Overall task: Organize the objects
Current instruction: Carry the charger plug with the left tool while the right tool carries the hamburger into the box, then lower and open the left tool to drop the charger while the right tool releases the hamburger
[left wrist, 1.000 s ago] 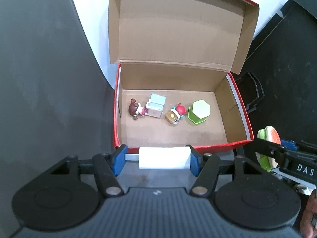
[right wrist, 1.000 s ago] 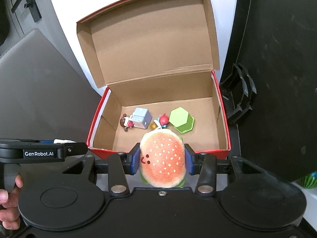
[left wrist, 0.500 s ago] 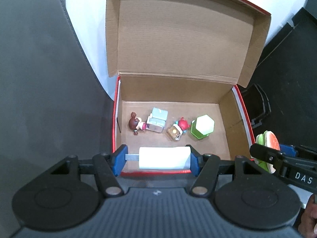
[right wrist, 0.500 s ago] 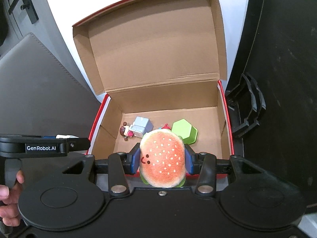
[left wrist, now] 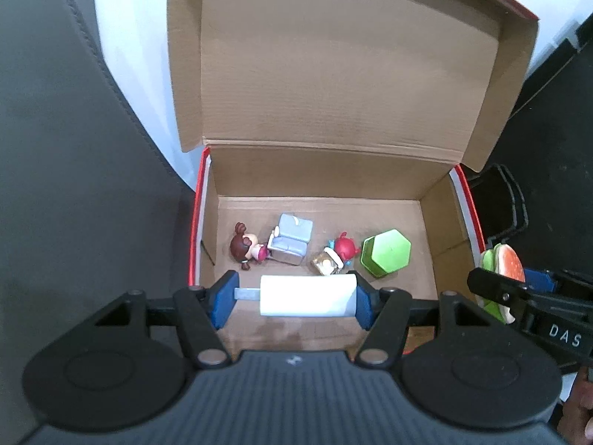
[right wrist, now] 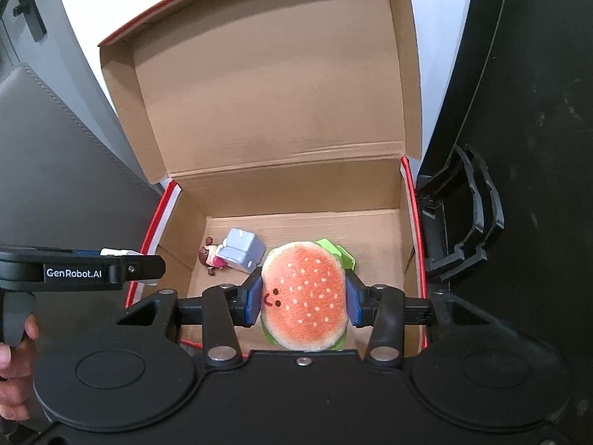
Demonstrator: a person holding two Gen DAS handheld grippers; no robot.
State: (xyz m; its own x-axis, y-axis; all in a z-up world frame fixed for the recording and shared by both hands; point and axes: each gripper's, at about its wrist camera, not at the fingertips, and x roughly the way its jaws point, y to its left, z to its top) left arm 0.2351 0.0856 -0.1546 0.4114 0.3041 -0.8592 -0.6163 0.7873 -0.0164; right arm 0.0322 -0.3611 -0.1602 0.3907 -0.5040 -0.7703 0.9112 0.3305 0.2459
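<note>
Left hand-held gripper [left wrist: 292, 296]: clamped end to end on a white charger block [left wrist: 308, 295], long axis crosswise between the blue pads, a short metal prong sticking out toward the left pad. Hanging above the near part of the open cardboard box [left wrist: 437, 230], pointed steeply down at its floor. Directly below and just past the block: a small red-capped figure [left wrist: 335, 256]; to its left a pale blue toy block [left wrist: 292, 239] with a brown-haired doll [left wrist: 246, 246] touching its side; to its right a green hexagonal tub [left wrist: 386, 253]. Bare cardboard only at the near strip under the block and along the far wall.

Right hand-held gripper [right wrist: 303, 296]: closed on a plush burger [right wrist: 303, 291], squeezed at its sides, face toward the camera. Likewise over the near right part of the box, above the green tub, whose edge peeks out behind the bun. More free floor on the right, toward the right wall.

Judged next: lowering and releasing both into the box. Both equally near the floor; neither clearly ahead. Main obstacles: the row of toys across the middle, and the raised lid [left wrist: 348, 63] standing upright behind. Soft burger likely to settle anywhere; hard block likely to knock the red-capped figure if dropped forward.
</note>
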